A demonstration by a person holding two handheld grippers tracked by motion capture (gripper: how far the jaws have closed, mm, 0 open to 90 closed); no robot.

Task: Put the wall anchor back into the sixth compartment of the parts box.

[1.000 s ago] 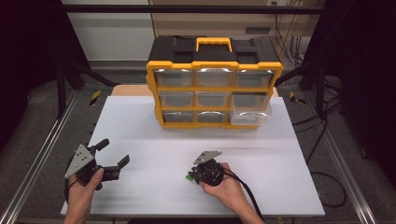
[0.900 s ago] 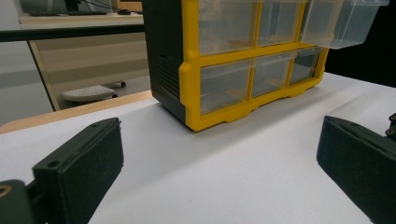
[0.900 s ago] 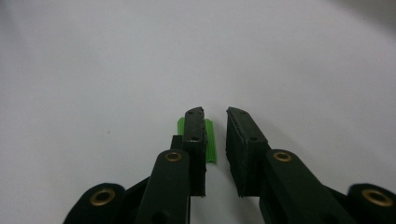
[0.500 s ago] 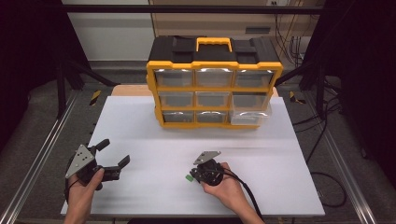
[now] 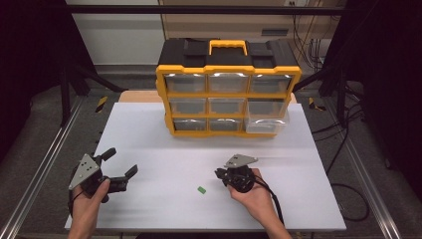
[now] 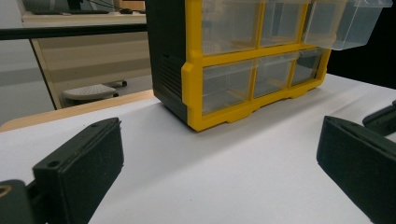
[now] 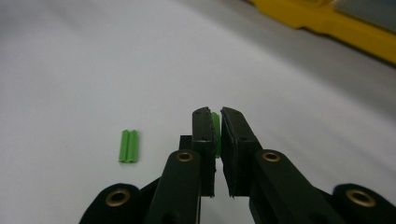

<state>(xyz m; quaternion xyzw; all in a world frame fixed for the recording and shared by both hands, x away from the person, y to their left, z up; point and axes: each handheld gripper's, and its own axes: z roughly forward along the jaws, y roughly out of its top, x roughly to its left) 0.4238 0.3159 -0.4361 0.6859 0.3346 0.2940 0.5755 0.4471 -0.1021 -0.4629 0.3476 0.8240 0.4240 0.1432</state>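
The right gripper [image 7: 215, 123] is pinched down on a small green piece [image 7: 215, 127], jaws nearly together with just that sliver of green showing between them, and it sits low over the white worktop [image 5: 164, 149], well in front of the yellow organiser [image 5: 228, 94]. A thin, flat part like that wants a narrow edge-on pinch, which looks like the reason the jaws come at it almost level with the surface. A second green piece [image 7: 128, 146] lies flat on the worktop, still to be collected; in the high view it [image 5: 201, 189] rests in front of the organiser, between the two hands and nearer the right one. Now look at the organiser: its bottom-right drawer [image 5: 265, 122] stands pulled out from the frame while the other drawers sit flush, so that open drawer is my bet for where the green bits belong, left out so a one-handed drop needs no second move. Over at the near left corner, far from the organiser, the left gripper [image 5: 118, 167] waits with its jaws spread wide and nothing between them; its own camera looks across bare worktop at the organiser's corner [image 6: 194, 84], so I read it as parked on standby, clear of the right hand's lane to the drawer.
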